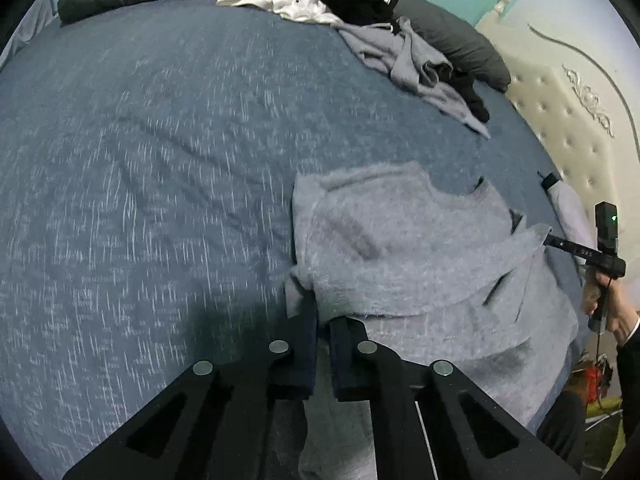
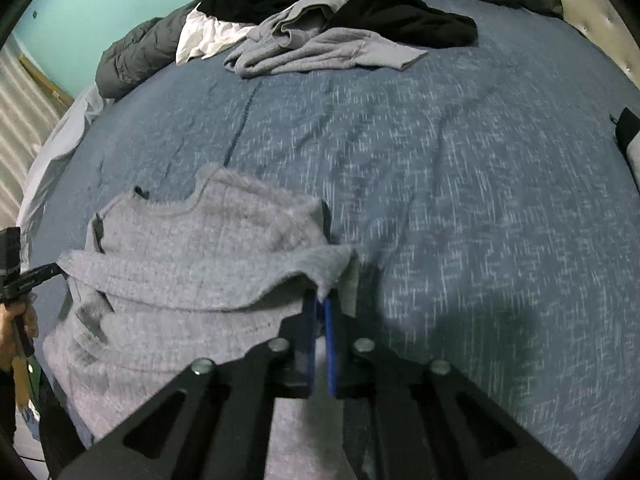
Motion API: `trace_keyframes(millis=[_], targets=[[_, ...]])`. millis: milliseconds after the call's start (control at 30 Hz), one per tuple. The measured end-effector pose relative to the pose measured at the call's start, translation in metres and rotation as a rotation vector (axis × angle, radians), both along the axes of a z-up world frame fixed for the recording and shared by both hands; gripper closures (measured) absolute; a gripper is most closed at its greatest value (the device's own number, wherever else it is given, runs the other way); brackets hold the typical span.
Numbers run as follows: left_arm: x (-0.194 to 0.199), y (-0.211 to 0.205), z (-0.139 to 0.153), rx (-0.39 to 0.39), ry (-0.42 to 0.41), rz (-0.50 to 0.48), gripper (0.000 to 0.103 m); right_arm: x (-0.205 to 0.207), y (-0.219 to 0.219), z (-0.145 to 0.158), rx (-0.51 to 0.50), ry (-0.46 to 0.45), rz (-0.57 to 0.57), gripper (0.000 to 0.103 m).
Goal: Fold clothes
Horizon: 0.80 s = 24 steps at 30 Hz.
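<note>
Grey sweater on bed — hem corners pinched in left gripper, right gripper.

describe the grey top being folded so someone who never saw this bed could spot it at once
On the blue bedspread, look at the near edge, away from the clothes pile by the dark pillows. The grey top lies there alone, pinched at both sides by the left gripper and right gripper.
</note>
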State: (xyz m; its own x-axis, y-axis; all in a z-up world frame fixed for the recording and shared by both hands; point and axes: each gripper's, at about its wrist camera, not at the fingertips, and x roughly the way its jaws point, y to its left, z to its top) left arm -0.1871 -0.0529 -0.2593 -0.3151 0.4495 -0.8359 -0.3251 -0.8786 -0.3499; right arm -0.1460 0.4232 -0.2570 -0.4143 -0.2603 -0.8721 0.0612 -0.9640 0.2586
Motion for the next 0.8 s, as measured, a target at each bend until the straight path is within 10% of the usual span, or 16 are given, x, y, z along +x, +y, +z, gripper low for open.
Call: trace_keyframes(millis=[367,500,800], targets=[[-0.065,-0.018,-0.01,0.137,-0.157,0.169,0.098,-0.055,0.027,0.016,-0.042,-0.049,-0.149,0.101],[-0.068,-0.021,-0.011,0.125,-0.16,0.222,0.056,-0.065,0.036,0.013,-0.07,-0.067,-0.202,0.099],[-0.049,-0.022,0.016,0.117,0.001,0.173,0.034,-0.051,0.036,0.024,-0.072,0.022,-0.13,0.074]])
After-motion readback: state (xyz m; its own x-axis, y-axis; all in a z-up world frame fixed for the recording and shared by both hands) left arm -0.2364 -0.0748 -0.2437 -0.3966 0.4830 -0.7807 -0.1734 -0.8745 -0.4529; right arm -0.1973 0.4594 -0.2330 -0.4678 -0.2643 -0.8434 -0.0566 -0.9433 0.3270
